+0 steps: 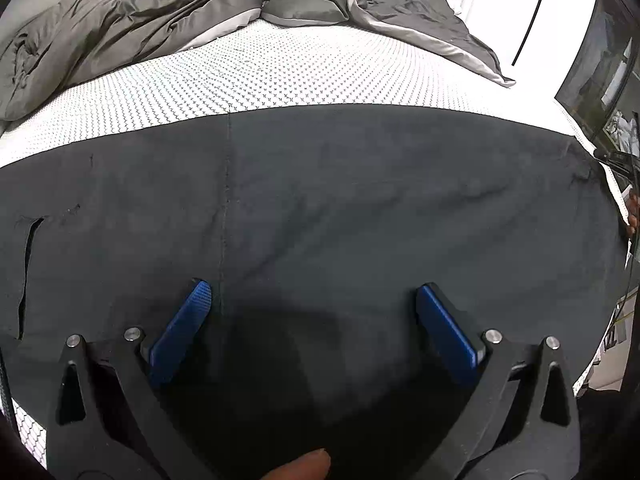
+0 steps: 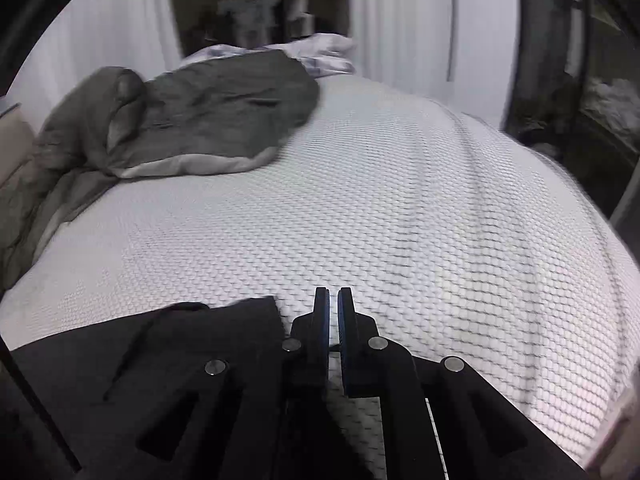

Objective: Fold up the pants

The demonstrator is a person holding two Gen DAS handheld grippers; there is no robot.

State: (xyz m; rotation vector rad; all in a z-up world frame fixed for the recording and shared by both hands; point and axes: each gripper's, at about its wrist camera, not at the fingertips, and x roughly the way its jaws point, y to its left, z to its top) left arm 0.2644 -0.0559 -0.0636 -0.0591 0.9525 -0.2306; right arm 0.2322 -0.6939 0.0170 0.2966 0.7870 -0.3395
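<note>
Lying spread across the near part of the bed [image 1: 280, 76], the dark pants [image 1: 320, 200] look flat and mostly smooth in the left wrist view, with a vertical seam running down the cloth left of centre and a pocket slit near the left edge. The left tongs [image 1: 314, 300] hang just above this cloth with the blue pads wide apart and nothing between them; whether the tips touch the fabric cannot be told. In the right wrist view, the right tongs [image 2: 333, 300] are closed almost pad to pad with only a thin slit showing, and they hold nothing: they sit over the bare patterned mattress cover, just beside a squared-off corner of the pants [image 2: 180, 340] at the lower left. A grey duvet [image 2: 200, 120] is bunched at the far side of the bed, well apart from the work. Judging by the broad, single-looking panel and the neat straight far edge, the garment may already have been laid out or folded once lengthwise, but the pictures do not settle how many layers lie there. What seems left is at least one fold across the length, which would call for gripping an end and carrying it over.
</note>
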